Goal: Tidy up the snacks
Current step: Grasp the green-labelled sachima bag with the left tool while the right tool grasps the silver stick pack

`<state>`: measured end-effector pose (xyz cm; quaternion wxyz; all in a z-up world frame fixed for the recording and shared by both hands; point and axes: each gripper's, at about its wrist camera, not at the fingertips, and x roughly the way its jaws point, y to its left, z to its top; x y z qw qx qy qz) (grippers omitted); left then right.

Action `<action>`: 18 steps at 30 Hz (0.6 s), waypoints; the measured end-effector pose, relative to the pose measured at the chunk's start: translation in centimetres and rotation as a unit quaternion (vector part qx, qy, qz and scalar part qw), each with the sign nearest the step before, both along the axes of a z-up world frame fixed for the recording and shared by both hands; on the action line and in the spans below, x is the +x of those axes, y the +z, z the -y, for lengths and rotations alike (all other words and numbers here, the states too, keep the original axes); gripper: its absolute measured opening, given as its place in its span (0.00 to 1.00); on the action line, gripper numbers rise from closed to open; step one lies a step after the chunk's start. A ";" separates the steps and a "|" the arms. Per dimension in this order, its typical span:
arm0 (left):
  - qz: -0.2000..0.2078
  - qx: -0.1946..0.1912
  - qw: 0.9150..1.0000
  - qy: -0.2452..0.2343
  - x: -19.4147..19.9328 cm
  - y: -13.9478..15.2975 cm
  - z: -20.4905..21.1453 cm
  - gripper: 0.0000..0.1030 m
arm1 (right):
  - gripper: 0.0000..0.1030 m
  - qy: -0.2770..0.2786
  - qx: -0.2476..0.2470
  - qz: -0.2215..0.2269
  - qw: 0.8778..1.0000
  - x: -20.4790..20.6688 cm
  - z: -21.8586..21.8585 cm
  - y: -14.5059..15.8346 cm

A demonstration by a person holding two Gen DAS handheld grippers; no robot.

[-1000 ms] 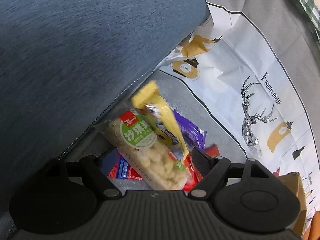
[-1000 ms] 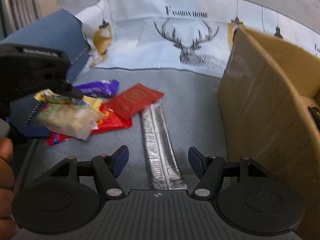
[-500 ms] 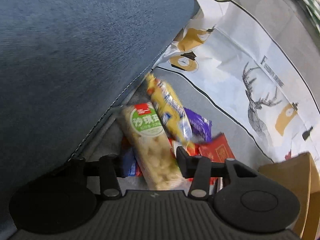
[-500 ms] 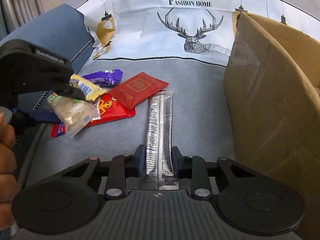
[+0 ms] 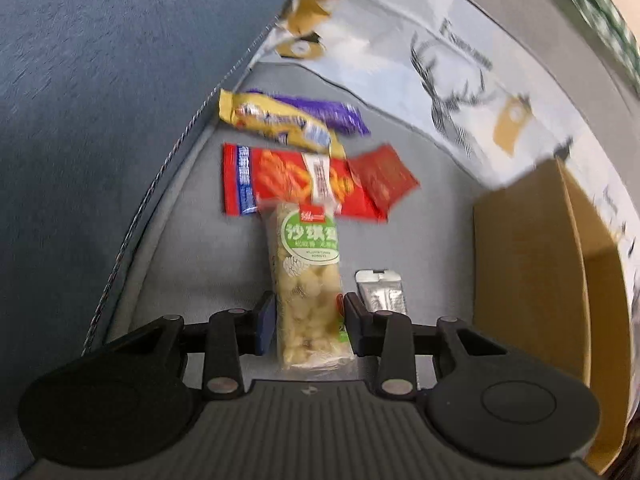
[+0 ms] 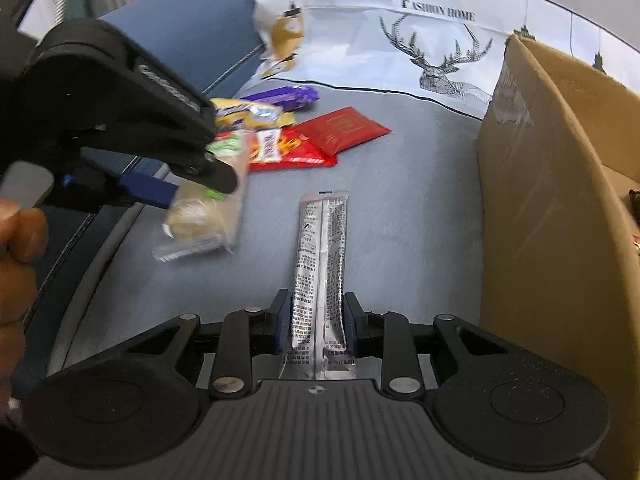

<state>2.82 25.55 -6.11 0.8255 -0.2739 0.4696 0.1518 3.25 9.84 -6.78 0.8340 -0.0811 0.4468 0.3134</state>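
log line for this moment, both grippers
left gripper: closing on green-label snack | right gripper: shut on silver sachet | cardboard box: beside

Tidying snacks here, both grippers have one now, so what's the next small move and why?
Probably carry both toward the cardboard box at the right: the right gripper pinches the silver sachet, the left gripper is closing on the green-label bar, and the box stands open.

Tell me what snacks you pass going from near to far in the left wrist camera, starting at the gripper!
Pale snack bar with green label in the left gripper → big red-orange packet → yellow bar → purple wrapper.
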 end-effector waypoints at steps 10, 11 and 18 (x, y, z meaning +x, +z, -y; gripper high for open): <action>-0.040 0.025 0.998 -0.042 -1.1 -0.9 1.3 0.42 | 0.29 0.024 0.008 -0.009 1.000 -4.0 2.5 0.1; -0.040 0.026 0.998 -0.043 -1.1 -0.9 1.3 0.43 | 0.30 0.030 0.006 -0.011 0.999 -4.3 2.7 -0.1; -0.047 0.042 0.996 -0.065 0.0 -1.2 2.4 0.59 | 0.45 0.032 0.009 -0.005 0.999 -4.2 3.5 -0.2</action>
